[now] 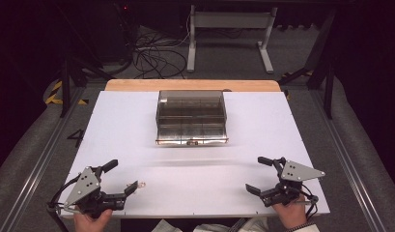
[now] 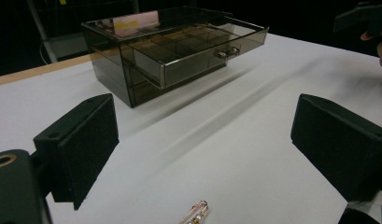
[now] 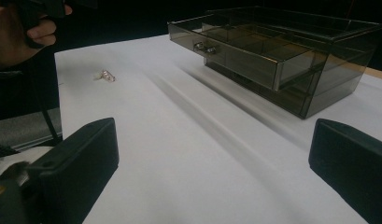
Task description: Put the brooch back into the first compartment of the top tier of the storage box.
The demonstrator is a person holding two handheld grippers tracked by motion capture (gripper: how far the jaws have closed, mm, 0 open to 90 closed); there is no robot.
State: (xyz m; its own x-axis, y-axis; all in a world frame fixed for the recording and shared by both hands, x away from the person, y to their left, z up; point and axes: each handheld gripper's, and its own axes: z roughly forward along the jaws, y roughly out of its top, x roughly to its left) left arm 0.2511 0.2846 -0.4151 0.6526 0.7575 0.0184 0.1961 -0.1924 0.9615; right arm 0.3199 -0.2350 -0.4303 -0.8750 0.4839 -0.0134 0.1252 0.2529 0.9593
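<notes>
Two claws: both spread and empty, low on the tabletop.
Left claw (image 1: 121, 178): at 7 o'clock, jaws wide apart, nothing between them.
Earring (image 1: 141, 184): small gold-and-clear piece, lying loose on the white tabletop (image 1: 137, 125) just beside the left claw's inner jaw tip; in the left gripper view it sits at 6 o'clock (image 2: 196, 212), between the jaws but untouched.
Box (image 1: 191, 117): smoked clear organizer at 12 o'clock, well apart from both claws; top drawer (image 2: 202, 51) pulled out, its compartments look empty.
Right claw (image 1: 259, 175): at 5 o'clock, jaws wide apart, holding nothing.
Risk: the earring is tiny and flat, so broad pads could skid it away or pinch it askew and drop it before the drawer.
</notes>
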